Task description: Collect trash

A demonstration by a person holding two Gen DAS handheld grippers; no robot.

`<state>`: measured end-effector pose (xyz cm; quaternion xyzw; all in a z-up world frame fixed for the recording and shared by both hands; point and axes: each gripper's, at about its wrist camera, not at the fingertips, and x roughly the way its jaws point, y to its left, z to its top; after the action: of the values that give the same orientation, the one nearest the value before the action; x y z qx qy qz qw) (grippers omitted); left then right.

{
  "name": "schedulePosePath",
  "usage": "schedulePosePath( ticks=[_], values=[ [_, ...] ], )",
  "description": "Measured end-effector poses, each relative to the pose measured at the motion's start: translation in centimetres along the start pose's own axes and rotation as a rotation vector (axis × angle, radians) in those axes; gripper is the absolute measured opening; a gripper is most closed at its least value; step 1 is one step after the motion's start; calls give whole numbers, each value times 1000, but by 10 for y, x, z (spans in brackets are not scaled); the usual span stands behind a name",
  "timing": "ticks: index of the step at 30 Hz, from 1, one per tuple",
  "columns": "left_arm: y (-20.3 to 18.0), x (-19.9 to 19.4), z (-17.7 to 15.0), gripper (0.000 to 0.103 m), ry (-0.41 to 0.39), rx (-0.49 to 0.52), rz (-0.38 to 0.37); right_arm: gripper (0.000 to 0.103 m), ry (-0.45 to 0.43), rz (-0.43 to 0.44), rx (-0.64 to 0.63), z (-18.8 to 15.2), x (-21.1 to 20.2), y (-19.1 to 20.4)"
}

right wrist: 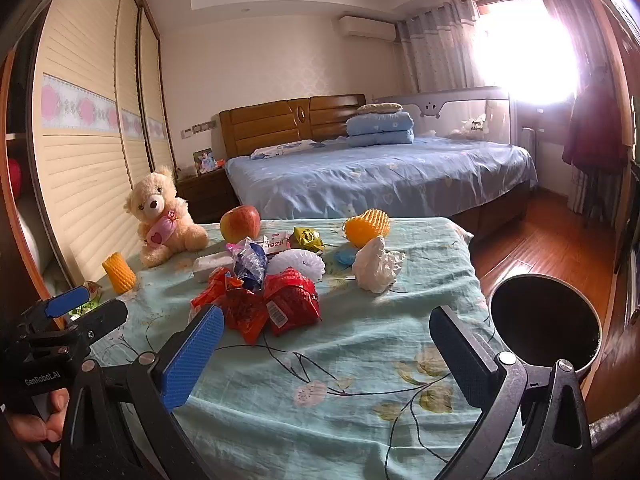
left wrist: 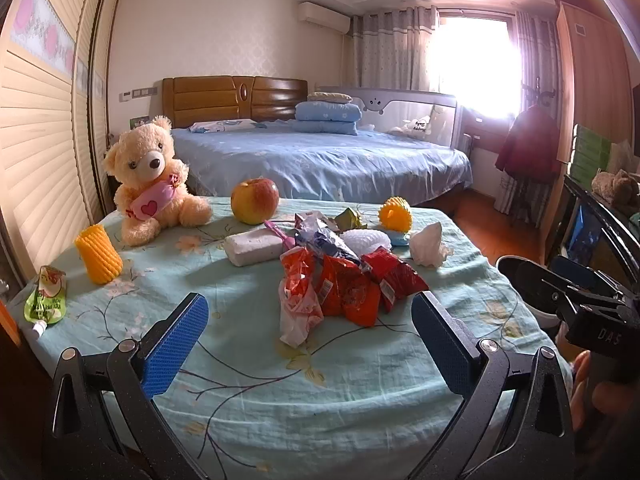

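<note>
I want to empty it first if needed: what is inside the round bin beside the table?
The right wrist view shows only a dark interior in the round bin; nothing is visible inside. Its near part is hidden behind the gripper frame.

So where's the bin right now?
The bin stands on the floor off the table's right edge, clearest in the right wrist view, just beyond the right gripper. The crumpled tissue is the nearest trash.
</note>
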<state>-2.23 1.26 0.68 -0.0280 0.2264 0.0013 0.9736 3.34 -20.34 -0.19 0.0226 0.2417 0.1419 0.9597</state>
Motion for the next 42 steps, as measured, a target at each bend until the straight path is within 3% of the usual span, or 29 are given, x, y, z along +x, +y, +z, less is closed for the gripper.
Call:
schedulePosePath(
  ticks=[26,42],
  values=[
    [3,4,1,103,12,-4,11,103,18,15,19,-2,7,-3],
    [17,46,-10,103,126,-41,55,102,167,60,25,-11,54,-5]
  ],
)
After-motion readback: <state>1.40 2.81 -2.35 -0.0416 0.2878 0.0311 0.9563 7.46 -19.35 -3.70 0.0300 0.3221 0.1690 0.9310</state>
